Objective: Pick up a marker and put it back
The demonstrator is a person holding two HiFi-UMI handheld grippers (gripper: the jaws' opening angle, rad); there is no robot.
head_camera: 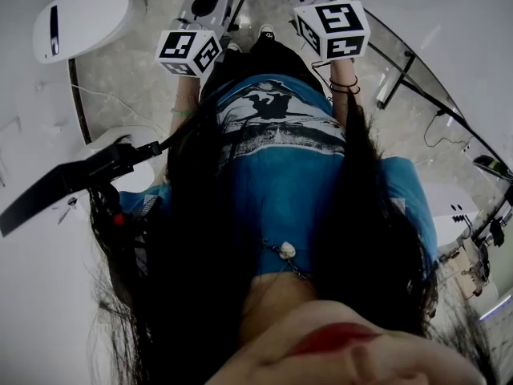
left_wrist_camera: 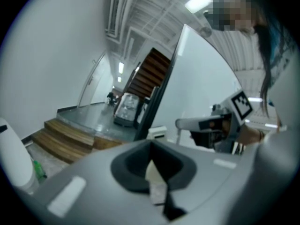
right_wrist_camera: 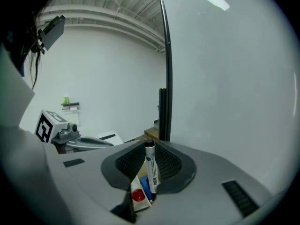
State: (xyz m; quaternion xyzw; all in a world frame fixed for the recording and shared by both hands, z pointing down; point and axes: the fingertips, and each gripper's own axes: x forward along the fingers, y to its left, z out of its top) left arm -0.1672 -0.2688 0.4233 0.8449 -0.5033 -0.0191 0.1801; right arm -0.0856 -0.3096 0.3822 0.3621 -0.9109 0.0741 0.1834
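Note:
In the right gripper view a white marker with a black cap stands upright between the jaws of my right gripper, which is shut on it. A red and blue piece sits just below the marker, low between the jaws. My left gripper is shut; only a pale strip shows in its cleft and no marker. In the head view both grippers point away from me, with the left marker cube and the right marker cube near the top edge. Their jaw tips are hidden there.
A tall white panel with a dark frame stands just ahead of the right gripper. Wooden steps and a staircase lie beyond the left gripper. A white rounded unit and a black bar are at my left.

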